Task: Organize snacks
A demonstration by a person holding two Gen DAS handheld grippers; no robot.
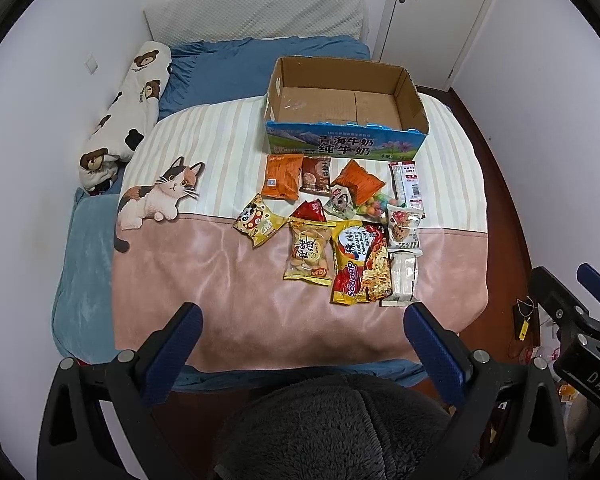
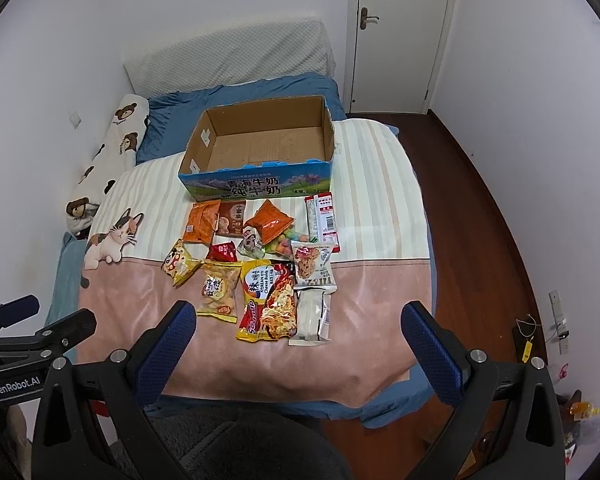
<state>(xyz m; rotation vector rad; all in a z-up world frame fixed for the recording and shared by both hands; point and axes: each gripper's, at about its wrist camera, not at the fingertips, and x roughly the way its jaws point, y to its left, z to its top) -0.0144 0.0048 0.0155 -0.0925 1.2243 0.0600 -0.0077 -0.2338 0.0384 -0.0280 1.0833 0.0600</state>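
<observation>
Several snack packets lie on the bed in front of an empty cardboard box [image 1: 414,102] [image 2: 328,132]. Nearest are a yellow-red noodle pack [image 1: 360,264] [image 2: 266,302], a yellow biscuit bag [image 1: 308,254] [image 2: 219,288] and a white wrapped packet [image 1: 402,278] [image 2: 311,318]. Orange packets [image 1: 282,176] [image 2: 200,222] lie close to the box. My left gripper [image 1: 304,320] hangs open above the bed's near edge, holding nothing. My right gripper [image 2: 300,316] is open too, short of the noodle pack.
A pink and striped blanket [image 1: 220,280] [image 2: 380,240] with a cat print covers the bed. A bear-print pillow [image 1: 128,108] lies along the left wall. Wooden floor [image 2: 472,220] and a white door [image 2: 396,28] are on the right. A grey fleece sleeve [image 1: 332,428] fills the bottom.
</observation>
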